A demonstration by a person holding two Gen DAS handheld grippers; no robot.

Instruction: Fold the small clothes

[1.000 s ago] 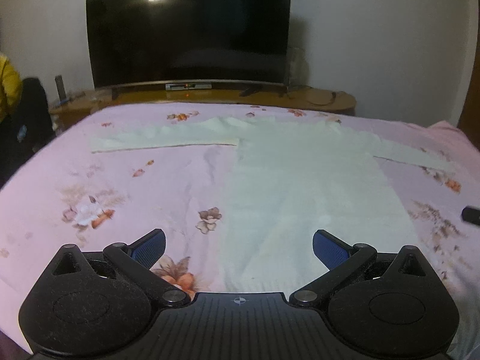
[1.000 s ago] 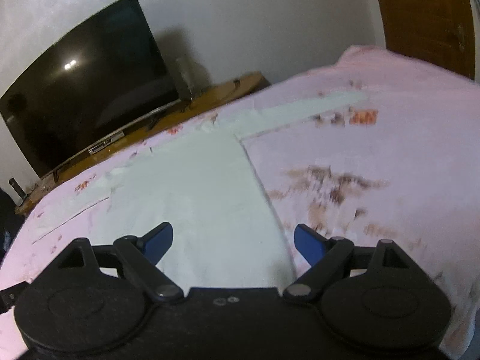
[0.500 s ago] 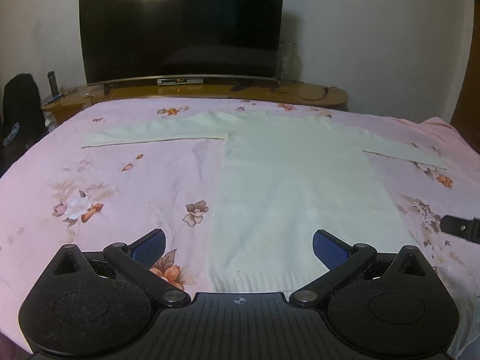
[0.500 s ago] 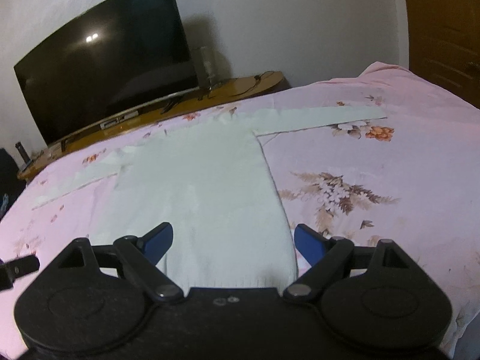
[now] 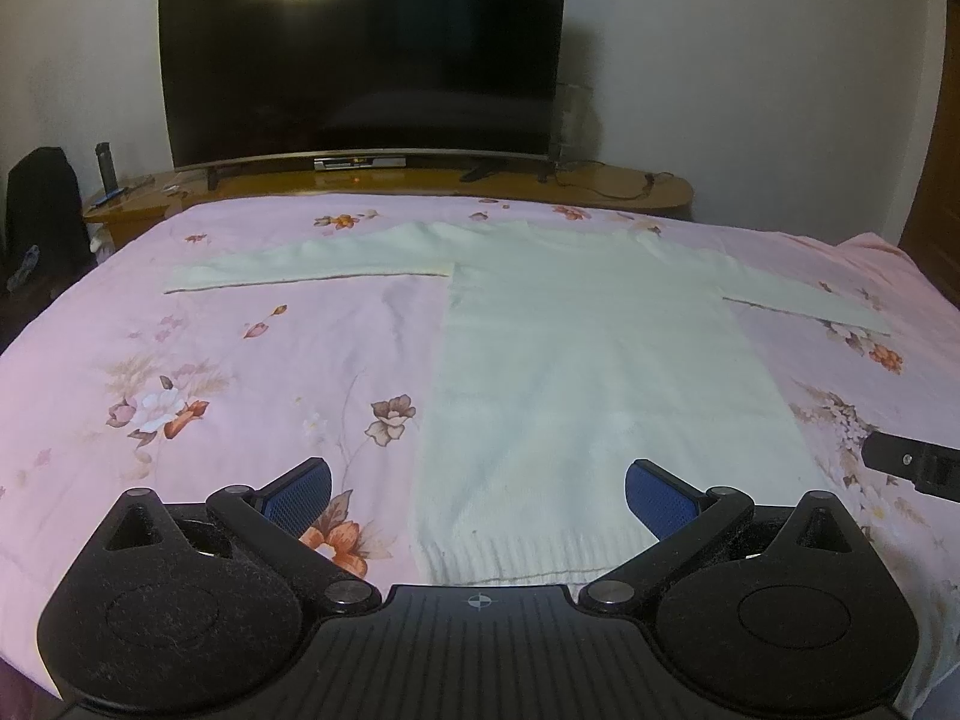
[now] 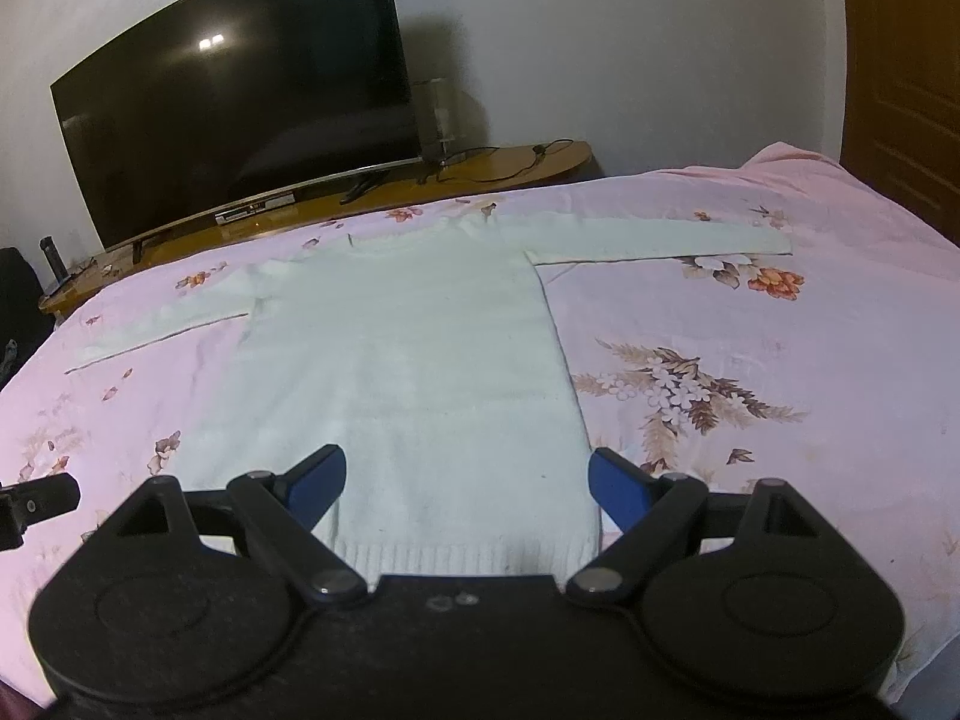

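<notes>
My left gripper (image 5: pixel 478 495) hangs above the near edge of the bed (image 5: pixel 198 354), its jaws spread wide with nothing between them; the blue pads (image 5: pixel 298 495) sit either side of the sweater's (image 5: pixel 594 372) left bottom corner, one over the pink floral sheet, the other over the knit. My right gripper (image 6: pixel 467 483) is likewise gaping and holds nothing, its pads (image 6: pixel 615 489) bracketing the right half of the ribbed hem, the right pad just past the sweater's (image 6: pixel 408 348) side edge. The sweater is pale, almost white, and lies flat on the bed, hem toward me, neck toward the far end, both sleeves stretched straight out to the sides. I cannot tell whether either gripper touches the cloth. In my left view a black tip of the right gripper (image 5: pixel 912 465) pokes in at the right edge; in my right view the left gripper's tip (image 6: pixel 36 501) shows at the left edge. Beyond the bed a dark TV (image 5: pixel 366 54) stands on a wooden stand (image 5: pixel 600 189) against a white wall, and a wooden door (image 6: pixel 906 72) is at the right.
</notes>
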